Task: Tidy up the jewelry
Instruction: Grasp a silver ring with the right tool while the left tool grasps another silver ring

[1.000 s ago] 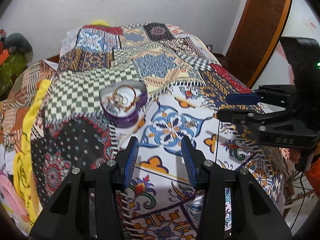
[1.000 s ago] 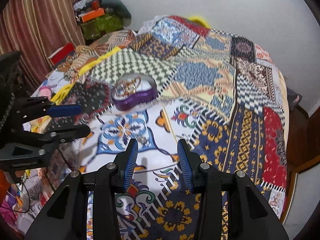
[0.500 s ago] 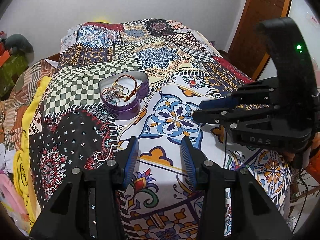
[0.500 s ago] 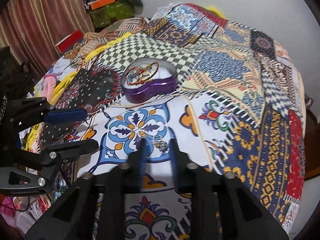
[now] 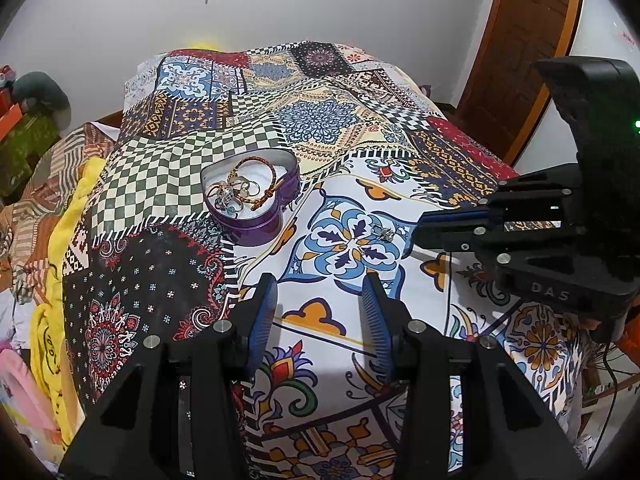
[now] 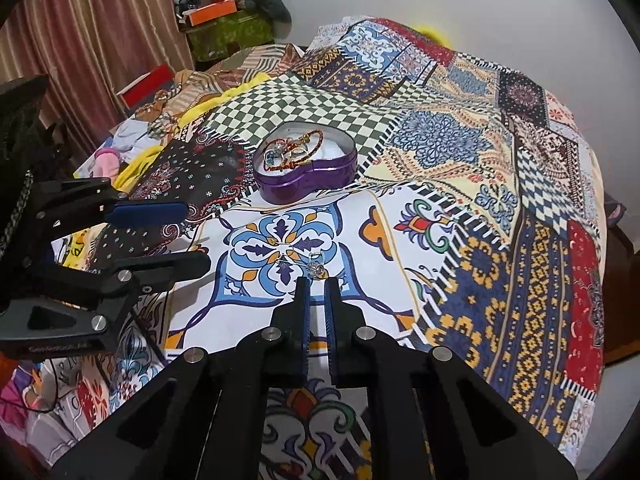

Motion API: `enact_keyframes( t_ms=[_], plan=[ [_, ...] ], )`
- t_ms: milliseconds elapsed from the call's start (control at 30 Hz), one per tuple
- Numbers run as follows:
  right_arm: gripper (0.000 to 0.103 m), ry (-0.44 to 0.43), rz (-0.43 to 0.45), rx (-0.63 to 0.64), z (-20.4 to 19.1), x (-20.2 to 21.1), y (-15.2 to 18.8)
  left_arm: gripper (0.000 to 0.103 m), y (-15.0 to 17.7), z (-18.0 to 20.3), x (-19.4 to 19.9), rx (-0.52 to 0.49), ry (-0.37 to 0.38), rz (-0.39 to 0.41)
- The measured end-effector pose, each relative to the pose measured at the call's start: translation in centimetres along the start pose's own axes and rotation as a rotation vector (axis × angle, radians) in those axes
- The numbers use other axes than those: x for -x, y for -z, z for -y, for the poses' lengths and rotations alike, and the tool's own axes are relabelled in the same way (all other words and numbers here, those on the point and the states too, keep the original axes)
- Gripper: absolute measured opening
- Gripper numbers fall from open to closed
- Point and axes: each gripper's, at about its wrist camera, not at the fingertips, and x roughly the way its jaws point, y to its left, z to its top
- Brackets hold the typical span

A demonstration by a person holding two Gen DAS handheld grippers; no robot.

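Silver ring (image 6: pixel 316 270) sits at the right gripper (image 6: pixel 316 282)'s tips, jaws just clenched; left gripper (image 5: pixel 320 294) gapes, empty.

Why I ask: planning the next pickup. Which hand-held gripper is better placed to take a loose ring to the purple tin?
Right. The right hand-held gripper sits shut, tips at the loose rings on the bedspread; the left hand-held gripper hangs open, short of them, nothing between its fingers.

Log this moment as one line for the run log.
left gripper: open, hovering | right gripper: just closed, nothing visibly between jaws | rings: loose on bedspread by its tips | purple tin: open
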Motion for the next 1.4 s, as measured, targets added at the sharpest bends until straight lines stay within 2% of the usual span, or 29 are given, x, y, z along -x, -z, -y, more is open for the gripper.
enact_keyframes(
  t_ms=[67,133,200,367,433,467,833,1267,1367,1400],
  plan=[
    [0.007,-0.017,0.001,-0.002,0.0,0.1,-0.3,0.043,0.0,0.0,0.1,0.004,0.001,0.003],
    [0.017,-0.025,-0.016,-0.001,-0.2,-0.3,-0.8,0.043,0.1,-0.1,0.0,0.009,0.002,0.003],
    [0.019,-0.007,-0.019,0.011,-0.5,-0.8,-1.2,0.043,0.2,-0.3,-0.1,0.013,0.002,-0.001],
    [0.019,-0.010,-0.061,0.010,-0.8,-3.0,-1.9,0.043,0.3,-1.0,-0.1,0.016,-0.004,-0.005],
    [0.009,-0.011,-0.070,0.012,-0.8,-3.3,-1.8,0.043,0.4,-1.3,0.0,0.019,-0.007,-0.004],
    [0.009,-0.017,-0.069,0.015,-0.9,-3.3,-1.7,0.043,0.4,-1.5,0.0,0.023,-0.007,-0.005],
    [0.009,-0.013,-0.013,0.006,-0.6,-0.7,0.1,0.043,0.3,-0.8,0.1,0.016,-0.004,-0.002],
    [0.009,0.042,0.089,-0.114,4.3,3.1,0.7,0.043,-2.8,3.0,-3.0,-0.105,0.048,-0.028],
    [0.009,0.042,0.095,-0.128,5.1,3.0,0.8,0.036,-3.5,3.6,-4.5,-0.133,0.029,-0.048],
    [0.009,0.041,0.096,-0.132,5.3,2.9,0.9,0.028,-3.6,3.7,-4.9,-0.139,0.027,-0.059]
  ],
)
